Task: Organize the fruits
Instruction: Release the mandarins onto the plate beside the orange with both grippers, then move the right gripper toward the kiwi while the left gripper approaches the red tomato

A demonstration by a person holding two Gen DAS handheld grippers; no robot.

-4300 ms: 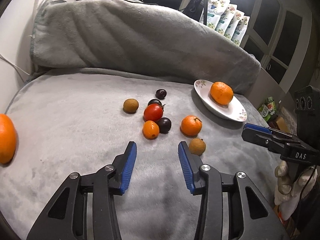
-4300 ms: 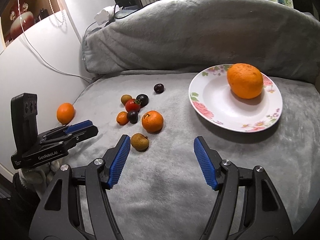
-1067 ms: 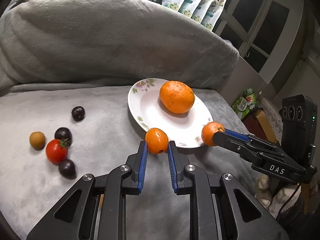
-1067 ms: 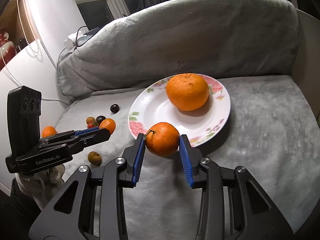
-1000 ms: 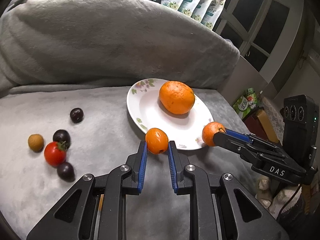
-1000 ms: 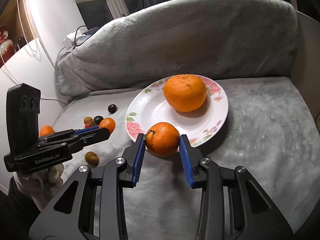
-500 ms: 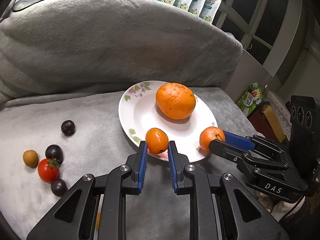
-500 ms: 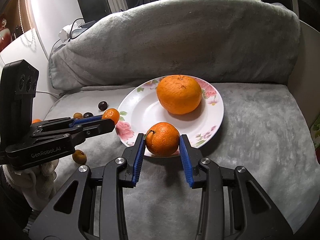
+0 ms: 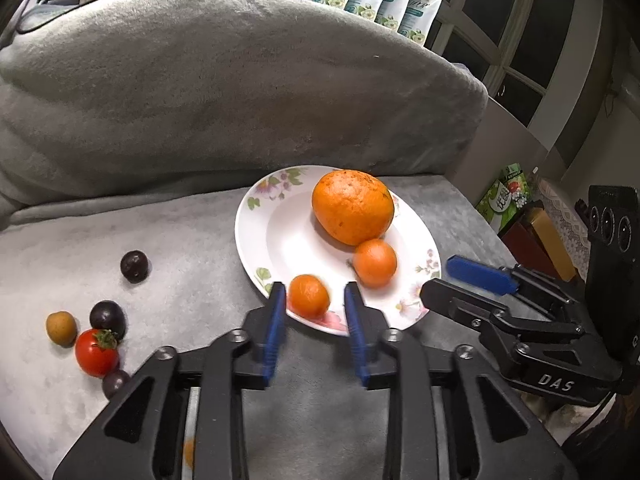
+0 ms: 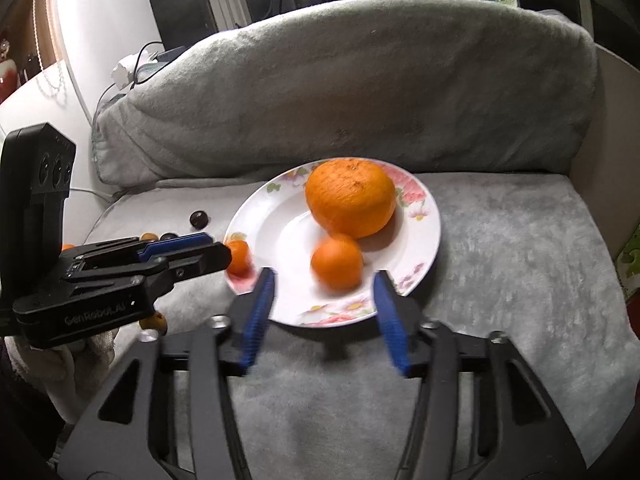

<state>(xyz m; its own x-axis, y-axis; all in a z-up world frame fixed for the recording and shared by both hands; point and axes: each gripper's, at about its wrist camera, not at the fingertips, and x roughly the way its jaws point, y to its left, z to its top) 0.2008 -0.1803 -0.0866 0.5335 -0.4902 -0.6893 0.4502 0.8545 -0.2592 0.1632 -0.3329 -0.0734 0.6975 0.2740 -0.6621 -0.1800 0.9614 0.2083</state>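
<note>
We are releasing fruit onto the floral plate [image 9: 256, 240]: left claw [image 9: 316, 300] opening around the small tangerine [image 9: 309, 295], right claw [image 10: 324, 280] opening off the mandarin [image 10: 337, 265]; next, fetch the tomato [image 9: 96, 352].

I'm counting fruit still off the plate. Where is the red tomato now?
In the left wrist view, the red tomato lies at lower left on the grey blanket, among dark plums, left of the plate.

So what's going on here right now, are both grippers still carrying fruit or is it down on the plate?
A person is sorting fruit onto the floral plate. Both grippers' jaws are opening. The left gripper has the small orange loose between its pads at the plate's near rim; the right gripper has dropped the mandarin beside the big orange. A tomato and dark fruits remain on the grey blanket.
</note>
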